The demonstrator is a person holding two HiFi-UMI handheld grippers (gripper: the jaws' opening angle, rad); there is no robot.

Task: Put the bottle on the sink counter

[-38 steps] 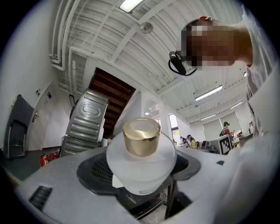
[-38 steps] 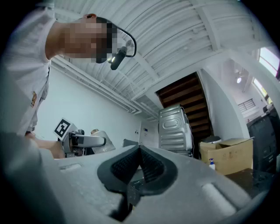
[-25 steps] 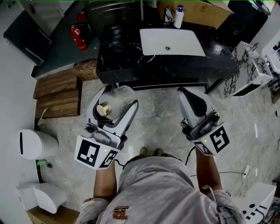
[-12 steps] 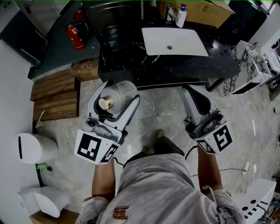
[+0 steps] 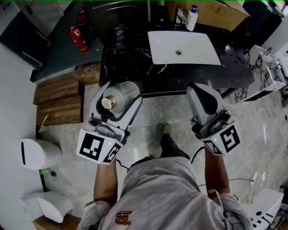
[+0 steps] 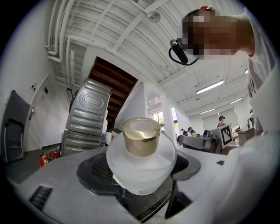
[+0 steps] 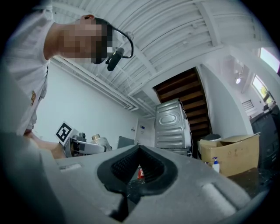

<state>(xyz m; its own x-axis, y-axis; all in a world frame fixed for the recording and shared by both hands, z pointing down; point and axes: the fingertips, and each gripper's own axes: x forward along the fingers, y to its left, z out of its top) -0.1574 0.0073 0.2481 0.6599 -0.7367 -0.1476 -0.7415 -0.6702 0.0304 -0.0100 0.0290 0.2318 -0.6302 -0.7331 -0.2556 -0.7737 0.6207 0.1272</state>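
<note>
A frosted white bottle [image 5: 122,98] with a gold cap [image 5: 107,103] stands upright between the jaws of my left gripper [image 5: 118,90], which is shut on its body. It hangs over the tiled floor, just short of the front edge of the black marble sink counter [image 5: 130,58]. In the left gripper view the bottle [image 6: 141,164] fills the space between the pads, gold cap [image 6: 141,136] on top. My right gripper [image 5: 201,90] is shut with nothing in it and also points at the counter; in the right gripper view its jaws [image 7: 139,153] meet.
A white basin [image 5: 184,47] is set into the counter, with a soap pump bottle [image 5: 192,18] and cardboard box [image 5: 211,11] behind it. A red fire extinguisher [image 5: 78,38], wooden pallet [image 5: 56,101] and white bin [image 5: 38,152] lie left. The person's foot [image 5: 166,130] is on the floor.
The person has stepped forward, one foot now ahead. Both grippers have come closer to the counter's front edge. The bottle stays gripped in the left gripper.
</note>
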